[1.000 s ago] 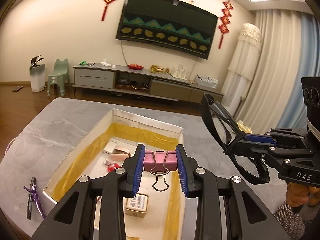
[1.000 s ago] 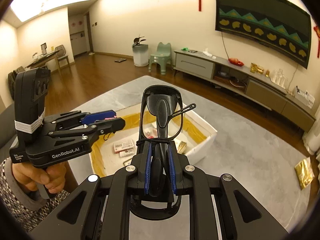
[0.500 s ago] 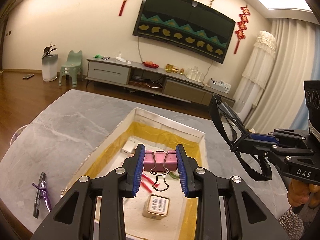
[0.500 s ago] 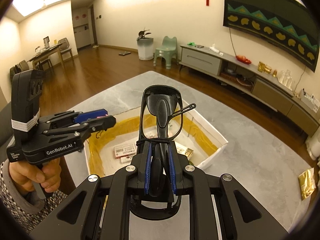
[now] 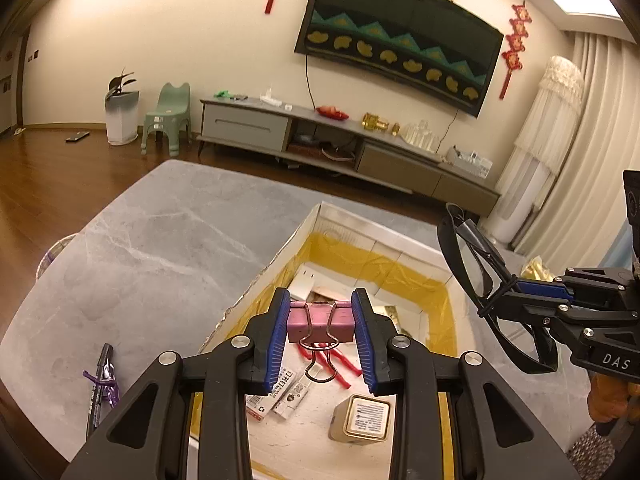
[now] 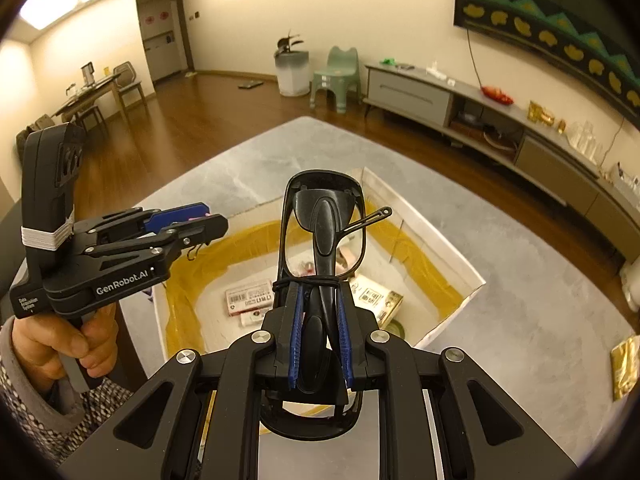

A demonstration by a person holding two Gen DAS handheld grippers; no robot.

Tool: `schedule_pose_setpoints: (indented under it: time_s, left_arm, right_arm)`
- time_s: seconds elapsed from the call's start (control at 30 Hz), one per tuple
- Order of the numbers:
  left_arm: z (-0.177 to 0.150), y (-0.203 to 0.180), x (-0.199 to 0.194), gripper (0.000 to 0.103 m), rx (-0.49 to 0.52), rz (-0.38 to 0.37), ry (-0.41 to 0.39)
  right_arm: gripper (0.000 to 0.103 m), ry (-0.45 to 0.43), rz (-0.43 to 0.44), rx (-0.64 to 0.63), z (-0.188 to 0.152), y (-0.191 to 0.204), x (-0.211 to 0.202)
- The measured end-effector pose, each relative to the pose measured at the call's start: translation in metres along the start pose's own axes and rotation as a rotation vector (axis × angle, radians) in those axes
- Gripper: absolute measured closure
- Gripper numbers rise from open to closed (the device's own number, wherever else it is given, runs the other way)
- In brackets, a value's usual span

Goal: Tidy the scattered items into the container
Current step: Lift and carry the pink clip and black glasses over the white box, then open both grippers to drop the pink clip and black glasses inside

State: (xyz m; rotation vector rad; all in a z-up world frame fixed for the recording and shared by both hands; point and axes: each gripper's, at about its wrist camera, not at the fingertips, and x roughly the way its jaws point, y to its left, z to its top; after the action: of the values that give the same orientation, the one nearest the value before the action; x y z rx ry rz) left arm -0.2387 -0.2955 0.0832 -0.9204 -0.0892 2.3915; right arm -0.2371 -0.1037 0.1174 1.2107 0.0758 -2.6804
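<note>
Grippers from both hands hang above an open white box (image 5: pixel 404 232) whose inner walls are lined with yellow tape, standing on a grey marble-patterned table (image 5: pixel 152 248). The left gripper (image 5: pixel 321 328) is closed on a pink binder clip (image 5: pixel 320 325), pinched by its body between the blue pads, its wire handles dangling toward the box floor. The right gripper (image 6: pixel 319 334) is clamped on folded black glasses (image 6: pixel 322 236), bound with a thin black band; the frame stands upright between the pads, one temple tip sticking out to the right. Both held items are over the box's interior, clear of its contents. Inside the box lie a small gold-edged carton (image 5: pixel 362 420), flat white packets with printed labels (image 6: pixel 249 300), a red strip (image 5: pixel 340 362) and other small pieces too blurred to name. On the table near its left edge, outside the box, lies a black pen with a purple tie (image 5: pixel 100 380). A gold foil packet (image 6: pixel 624 364) lies on the table near its right edge.
</note>
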Motion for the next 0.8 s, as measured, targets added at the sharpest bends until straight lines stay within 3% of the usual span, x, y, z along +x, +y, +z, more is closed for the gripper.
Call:
schedule_pose_setpoints:
  time_s: [0.23,0.63,0.8]
  left_arm:
    - [-0.006,-0.004,0.029,0.070,0.054,0.063,0.111]
    - [-0.025,-0.026,0.046,0.070,0.176,0.034,0.212]
    - [-0.035,-0.037,0.050,0.070,0.232,0.017,0.242]
  right_arm:
    - [0.086,0.062,0.022,0.041,0.002,-0.011,0.026]
    - [0.086,0.128,-0.024,0.048,0.010,-0.033,0.064]
    - [0.086,0.145,0.005,0.100,0.012,-0.039,0.079]
